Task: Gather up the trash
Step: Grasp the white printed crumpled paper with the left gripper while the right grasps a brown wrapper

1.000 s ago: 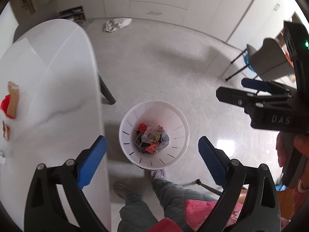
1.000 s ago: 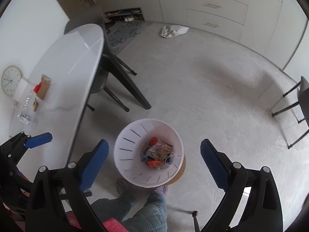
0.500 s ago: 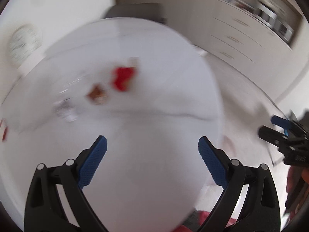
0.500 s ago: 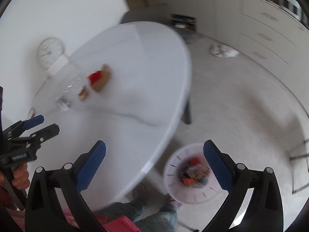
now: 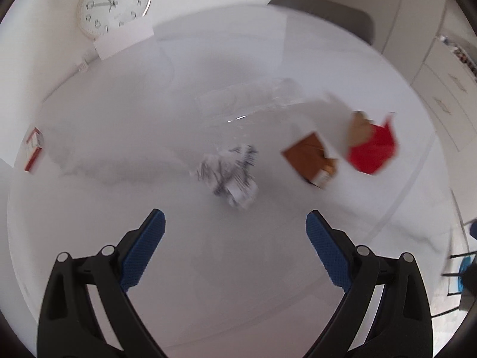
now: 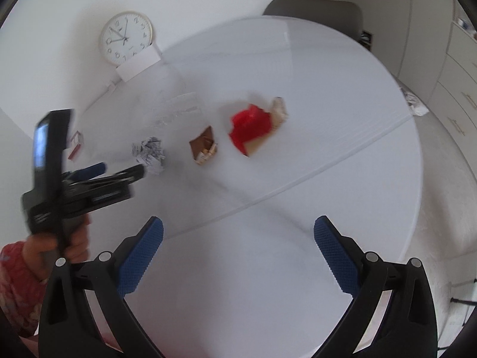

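Trash lies on the round white table [image 5: 208,283]: a crumpled printed paper [image 5: 229,176], a brown wrapper [image 5: 310,161], a red and tan carton [image 5: 372,146] and a clear plastic bag [image 5: 247,104]. My left gripper [image 5: 235,220] hangs open just short of the crumpled paper, nothing between its fingers. In the right wrist view the same paper [image 6: 150,153], wrapper [image 6: 204,147] and carton [image 6: 253,128] lie farther off, and the left gripper [image 6: 122,170] points at the paper. My right gripper [image 6: 238,225] is open and empty over bare table.
A small red and white box [image 5: 32,149] lies at the table's left edge. A wall clock [image 6: 126,37] leans behind a white box. A grey chair [image 6: 313,6] stands at the far side, with drawers and a white bag [image 6: 416,104] on the floor to the right.
Both views have swung from the white bin on the floor to the tabletop. The trash on the table now lies ahead of both grippers. Both have stayed open and empty.
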### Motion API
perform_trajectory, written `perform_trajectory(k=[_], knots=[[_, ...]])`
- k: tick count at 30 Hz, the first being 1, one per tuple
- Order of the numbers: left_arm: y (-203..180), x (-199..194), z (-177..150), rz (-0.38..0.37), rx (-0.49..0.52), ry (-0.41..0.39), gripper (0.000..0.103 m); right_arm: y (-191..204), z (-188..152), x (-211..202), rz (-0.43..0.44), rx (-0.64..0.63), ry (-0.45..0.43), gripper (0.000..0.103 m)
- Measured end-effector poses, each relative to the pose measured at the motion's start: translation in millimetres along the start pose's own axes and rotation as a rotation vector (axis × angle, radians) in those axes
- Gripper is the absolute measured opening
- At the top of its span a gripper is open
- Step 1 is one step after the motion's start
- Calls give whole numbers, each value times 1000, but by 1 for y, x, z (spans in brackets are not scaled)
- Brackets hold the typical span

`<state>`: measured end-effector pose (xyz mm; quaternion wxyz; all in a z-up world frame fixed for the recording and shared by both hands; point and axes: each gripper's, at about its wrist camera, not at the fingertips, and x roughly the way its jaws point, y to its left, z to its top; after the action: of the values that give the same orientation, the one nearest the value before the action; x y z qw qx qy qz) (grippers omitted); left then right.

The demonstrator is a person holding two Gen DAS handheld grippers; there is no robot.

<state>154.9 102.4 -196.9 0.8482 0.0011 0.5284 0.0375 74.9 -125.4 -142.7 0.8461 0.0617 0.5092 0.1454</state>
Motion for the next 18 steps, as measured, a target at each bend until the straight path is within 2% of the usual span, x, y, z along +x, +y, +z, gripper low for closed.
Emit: perform_trajectory(k=[3, 5, 8, 10, 13, 18], knots=[[9, 28, 12, -5, -22, 23, 90, 10, 15, 21, 2, -17, 25, 100], [8, 45, 20, -6, -24, 33, 85, 13, 21, 33, 6, -27, 41, 100], [6, 63, 25, 1, -15, 55, 67, 20, 31, 51, 21, -53, 58, 100], [6, 72, 24, 2, -12, 80, 46, 27, 35, 59, 36, -82, 62, 100], [12, 72, 23, -12, -32, 76, 42, 42, 42, 71, 67, -155, 59, 100], [31, 50, 20, -29, -88, 62, 41, 65, 55, 105, 95, -245, 73, 91]])
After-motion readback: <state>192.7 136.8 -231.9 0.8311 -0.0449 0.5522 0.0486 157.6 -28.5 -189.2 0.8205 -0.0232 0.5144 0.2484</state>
